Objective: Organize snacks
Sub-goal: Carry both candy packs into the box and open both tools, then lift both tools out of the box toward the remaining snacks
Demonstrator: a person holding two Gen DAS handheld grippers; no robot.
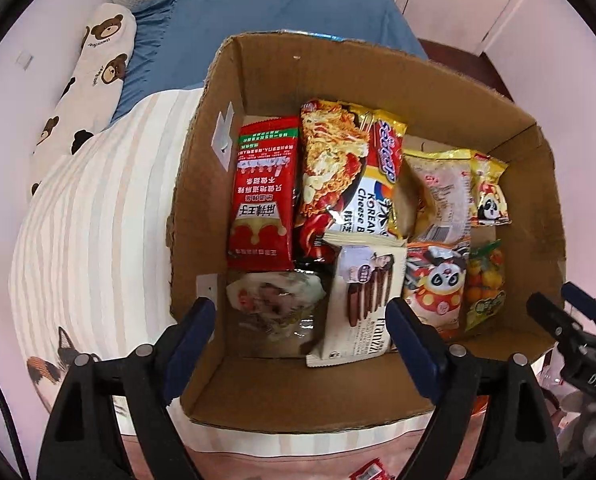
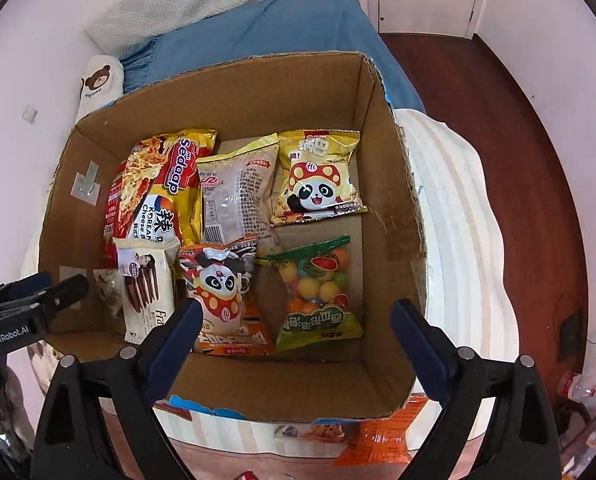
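Left gripper (image 1: 299, 328) and right gripper (image 2: 298, 328) are held over the cardboard box (image 2: 258, 392) on the bed, jaws spread, nothing pinched. Snacks (image 2: 234, 288) are laid flat side by side inside; loose packets (image 2: 377, 436) are left outside, near edge.

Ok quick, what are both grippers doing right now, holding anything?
Left gripper: open, holding nothing, above the cardboard box.
Right gripper: open, holding nothing, also above the box.
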